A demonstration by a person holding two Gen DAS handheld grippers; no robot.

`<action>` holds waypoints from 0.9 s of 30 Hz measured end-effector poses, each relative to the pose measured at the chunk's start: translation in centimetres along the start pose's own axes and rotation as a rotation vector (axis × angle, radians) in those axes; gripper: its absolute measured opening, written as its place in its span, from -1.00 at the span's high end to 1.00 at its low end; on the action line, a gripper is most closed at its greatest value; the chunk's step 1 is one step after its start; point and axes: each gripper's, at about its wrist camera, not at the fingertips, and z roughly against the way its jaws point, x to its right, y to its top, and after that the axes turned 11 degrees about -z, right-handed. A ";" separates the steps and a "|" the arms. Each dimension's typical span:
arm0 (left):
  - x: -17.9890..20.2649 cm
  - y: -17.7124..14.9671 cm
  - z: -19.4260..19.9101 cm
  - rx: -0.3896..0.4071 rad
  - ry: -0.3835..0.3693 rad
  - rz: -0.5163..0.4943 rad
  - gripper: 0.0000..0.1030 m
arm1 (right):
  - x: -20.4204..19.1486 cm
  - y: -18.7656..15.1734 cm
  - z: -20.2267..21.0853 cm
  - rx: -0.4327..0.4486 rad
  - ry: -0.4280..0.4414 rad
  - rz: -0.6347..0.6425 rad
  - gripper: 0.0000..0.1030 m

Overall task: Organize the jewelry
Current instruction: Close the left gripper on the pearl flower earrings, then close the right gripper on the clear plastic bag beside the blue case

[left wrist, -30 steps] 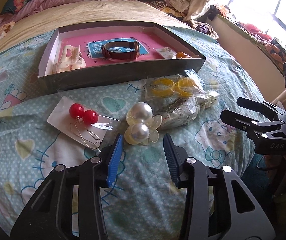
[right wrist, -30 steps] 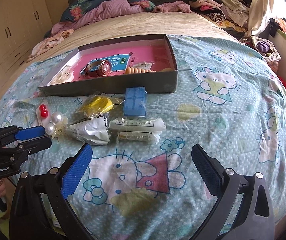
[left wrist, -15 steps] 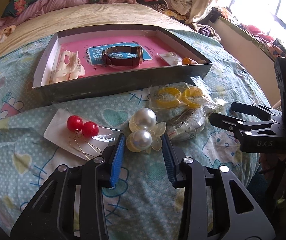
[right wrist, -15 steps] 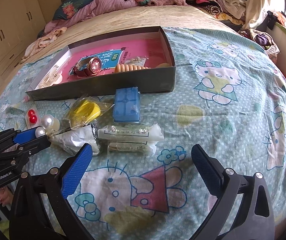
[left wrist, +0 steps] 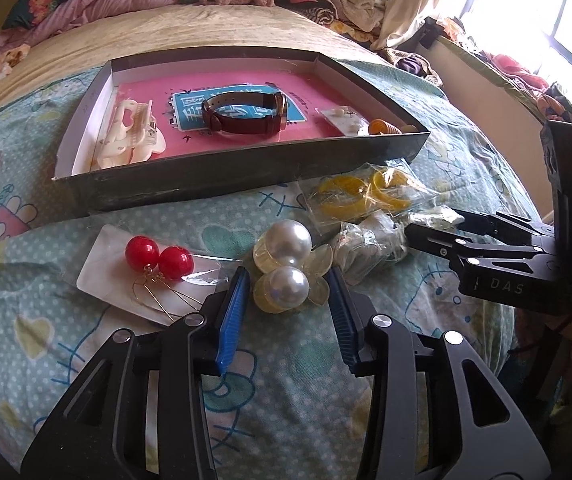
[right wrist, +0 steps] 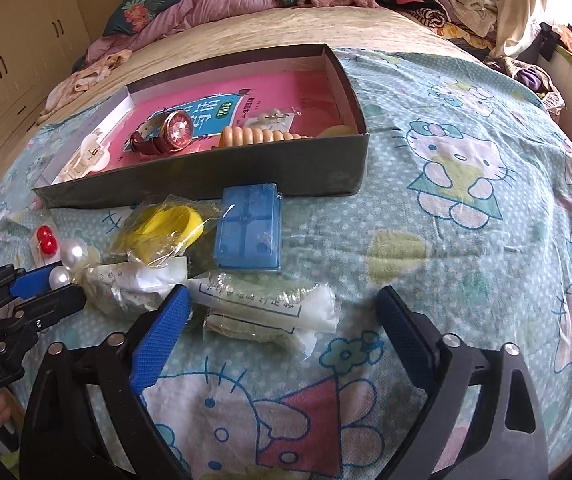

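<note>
A grey box (left wrist: 221, 172) with a pink floor lies on the bed and holds a brown watch (left wrist: 241, 114), a white hair clip (left wrist: 129, 138) and a beaded bracelet (right wrist: 261, 136). In front of it lie pearl earrings (left wrist: 286, 266), red ball earrings (left wrist: 157, 258) on a card, bagged yellow rings (left wrist: 362, 192), a blue case (right wrist: 247, 232) and bagged chains (right wrist: 261, 306). My left gripper (left wrist: 288, 284) is open, its blue pads on either side of the near pearl. My right gripper (right wrist: 281, 304) is open wide over the bagged chains.
The bed has a teal cartoon-print sheet (right wrist: 458, 184). Clothes are piled at the far end (right wrist: 213, 4) and by the window (left wrist: 518, 68). A crumpled white bag (right wrist: 133, 284) lies between the pearls and the chains. The right gripper's body (left wrist: 518, 268) shows beside the left one.
My left gripper moved forward so its pads now flank the near pearl earring. My right gripper moved forward and down towards the bagged chains. Both stayed open.
</note>
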 end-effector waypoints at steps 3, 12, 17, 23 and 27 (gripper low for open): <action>0.2 0.0 0.0 0.000 0.011 -0.014 0.44 | -0.1 -0.4 0.5 -0.002 0.007 0.021 -0.27; 0.6 0.3 2.5 0.042 0.006 -0.032 0.44 | 0.9 -1.1 3.3 0.042 0.084 -0.028 -0.25; 0.5 0.8 4.8 0.088 0.018 -0.034 0.44 | 1.5 -1.4 5.3 0.085 0.102 -0.048 -0.25; -0.3 1.4 6.4 0.118 0.047 -0.025 0.44 | 1.0 -1.4 6.9 0.129 0.110 -0.041 -0.25; -1.2 1.8 7.2 0.132 0.059 -0.011 0.44 | 0.0 -1.3 7.6 0.148 0.120 -0.015 -0.25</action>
